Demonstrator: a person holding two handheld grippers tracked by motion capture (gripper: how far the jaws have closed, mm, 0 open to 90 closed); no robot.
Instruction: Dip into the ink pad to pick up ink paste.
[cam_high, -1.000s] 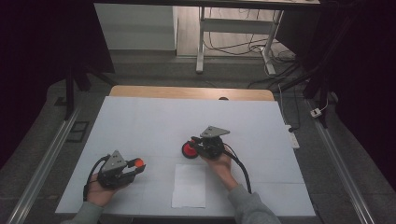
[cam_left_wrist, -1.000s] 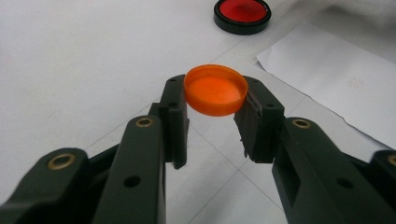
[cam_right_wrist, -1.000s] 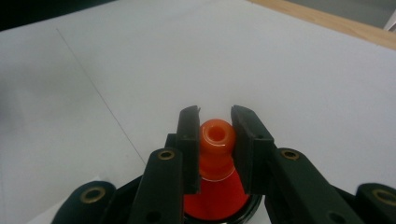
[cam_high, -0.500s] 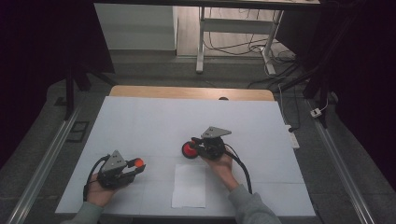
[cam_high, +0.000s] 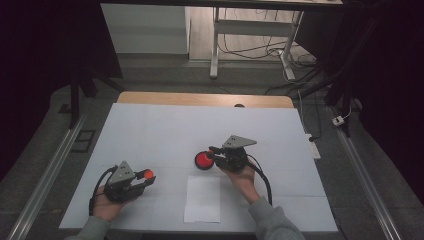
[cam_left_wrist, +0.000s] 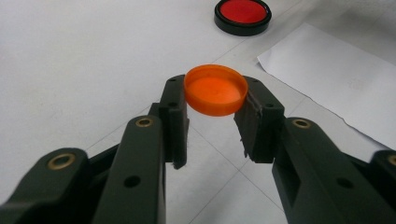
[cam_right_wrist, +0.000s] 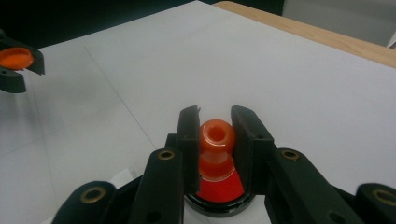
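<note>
A shallow round orange plastic cap (cam_left_wrist: 215, 89) sits level, open side up, pinched at its rim by the left hand-held gripper (cam_left_wrist: 212, 119) above the white bench (cam_high: 165, 130). A small orange plastic stamp handle with a round knob (cam_right_wrist: 217, 140) stands over a black-rimmed round red ink pad (cam_high: 203, 160) on the bench, clamped in the right hand-held gripper (cam_right_wrist: 215, 140). The two lie well apart.

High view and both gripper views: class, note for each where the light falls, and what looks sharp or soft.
High view: white table brightly lit, surroundings dark. Left gripper view: orange cap sharp and evenly lit, near parts of the jaws soft. Right gripper view: orange stamp glows between the jaws, far wooden edge slightly blurred.
</note>
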